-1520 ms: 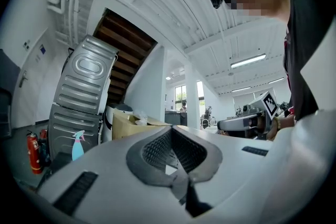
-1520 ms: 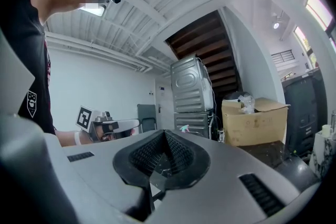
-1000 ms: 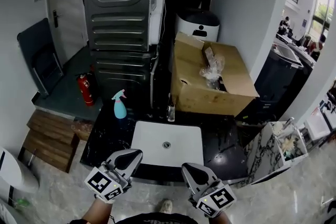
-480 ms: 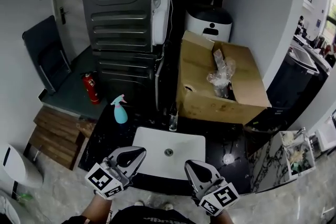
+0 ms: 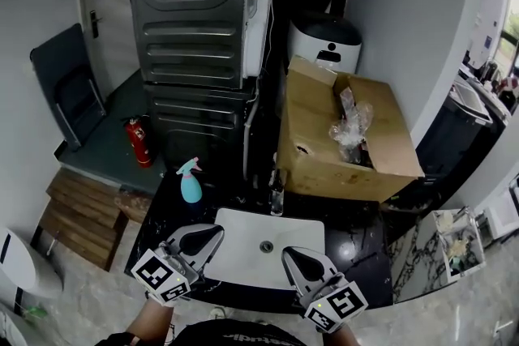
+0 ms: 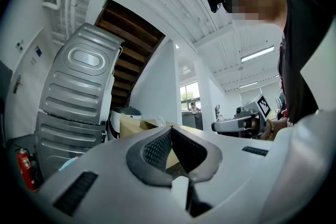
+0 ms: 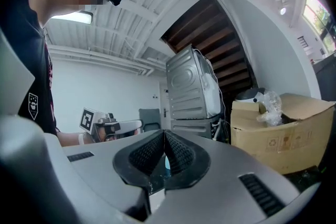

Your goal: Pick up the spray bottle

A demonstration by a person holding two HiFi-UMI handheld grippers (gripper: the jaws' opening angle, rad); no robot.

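Appliances (image 5: 195, 28) of grey ribbed metal stood stacked at the back, one on the other. To their right sat an open cardboard box (image 5: 340, 150) with crumpled clear plastic in it. In front lay a black counter (image 5: 158, 219) holding a white sink (image 5: 243, 251). A red fire extinguisher (image 5: 140, 140) stood on the floor to the left. The left gripper (image 5: 209, 237) and the right gripper (image 5: 293, 262) hung over the sink's near edge. Each had its jaws pressed together tip to tip with nothing between them, as both gripper views showed. The spray bottle (image 5: 190, 181), teal with a trigger head, stood upright at the counter's back left corner. It was just left of the sink, ahead of the left gripper and clear of it.
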